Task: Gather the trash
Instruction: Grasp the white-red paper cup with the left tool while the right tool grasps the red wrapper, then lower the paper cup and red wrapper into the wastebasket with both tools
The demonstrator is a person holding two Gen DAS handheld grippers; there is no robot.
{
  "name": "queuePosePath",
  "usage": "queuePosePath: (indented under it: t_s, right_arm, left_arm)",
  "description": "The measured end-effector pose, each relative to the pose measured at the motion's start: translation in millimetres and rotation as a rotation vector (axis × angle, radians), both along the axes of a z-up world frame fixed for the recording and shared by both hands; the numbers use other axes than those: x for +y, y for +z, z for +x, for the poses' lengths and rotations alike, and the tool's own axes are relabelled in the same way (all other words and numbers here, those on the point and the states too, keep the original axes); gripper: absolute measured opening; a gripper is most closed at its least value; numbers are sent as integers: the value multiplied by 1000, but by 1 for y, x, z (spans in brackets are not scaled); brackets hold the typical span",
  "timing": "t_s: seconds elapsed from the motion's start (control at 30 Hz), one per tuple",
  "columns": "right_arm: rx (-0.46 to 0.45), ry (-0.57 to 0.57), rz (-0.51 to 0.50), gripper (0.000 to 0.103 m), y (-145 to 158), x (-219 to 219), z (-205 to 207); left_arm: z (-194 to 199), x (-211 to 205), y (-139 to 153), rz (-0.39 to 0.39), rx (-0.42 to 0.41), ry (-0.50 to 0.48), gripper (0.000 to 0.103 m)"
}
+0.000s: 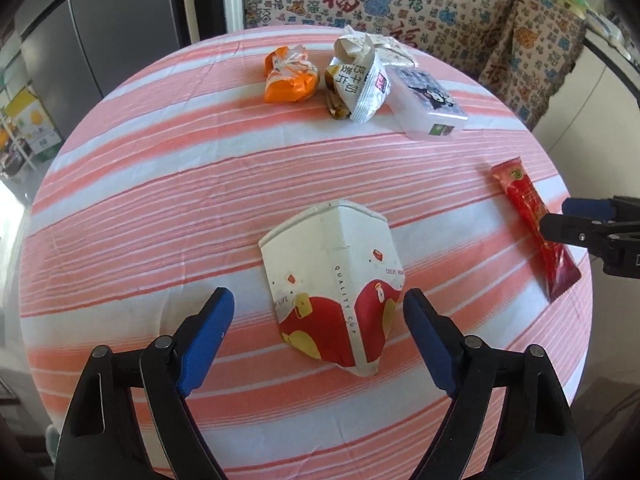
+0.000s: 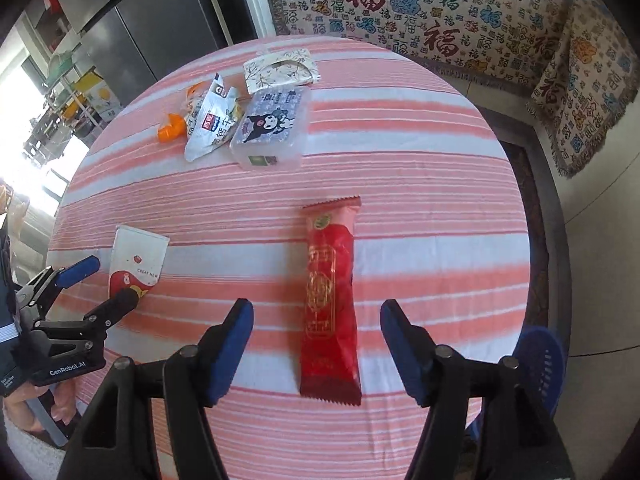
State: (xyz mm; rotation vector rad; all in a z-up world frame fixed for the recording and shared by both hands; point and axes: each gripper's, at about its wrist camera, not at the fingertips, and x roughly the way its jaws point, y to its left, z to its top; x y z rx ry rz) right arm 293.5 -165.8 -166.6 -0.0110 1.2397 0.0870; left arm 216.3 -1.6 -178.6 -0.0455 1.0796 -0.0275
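both tongs gape wide, empty: left tongs (image 1: 319, 312) astride flattened cup (image 1: 334, 284), right tongs (image 2: 317, 320) astride red wrapper (image 2: 330, 300)

left black gripper with blue finger pads (image 1: 319, 304) spread wide, hovering low over table; right black blue-padded gripper (image 2: 317, 316) likewise wide apart.

Both my wrist cameras look down, close, across the striped desk (image 1: 160, 184); each catches the other tool (image 1: 576, 220).
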Motion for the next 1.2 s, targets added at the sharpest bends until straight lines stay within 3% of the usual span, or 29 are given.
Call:
queuePosePath:
  t_s: [0.1,0.13,0.17,0.23,0.27,0.37,0.63,0.93,1.2]
  right_arm:
    - [52,44,-83,65,-12,12,13]
    - [69,49,-95,50,-16,13,15]
    - [81,44,-97,29,-18,13,15]
    - [66,31,-83,22,-15,8,12]
    - [53,28,-73,16,-11,6,9]
    - [12,15,-34,14,1,-4,-3]
    - [-45,2,63,14,14,-23,-36]
    - [-88,-34,174,14,20,-53,-52]
    - [-142,-102,225,14,36,-107,-70]
  left_arm:
    - [4,-5,-3,21,8,-12,80]
    - [5,-6,-3,34,4,-18,79]
    - [5,-7,-2,35,-2,-25,70]
    - [4,-7,1,14,-15,-45,57]
    - [3,-5,2,-4,-22,-52,44]
    - [-3,-3,6,-38,-55,-70,35]
    - [-21,-16,23,-95,-110,-116,33]
    - [-32,-77,44,-103,-118,-211,33]
    - [-30,-143,58,-142,-117,-297,33]
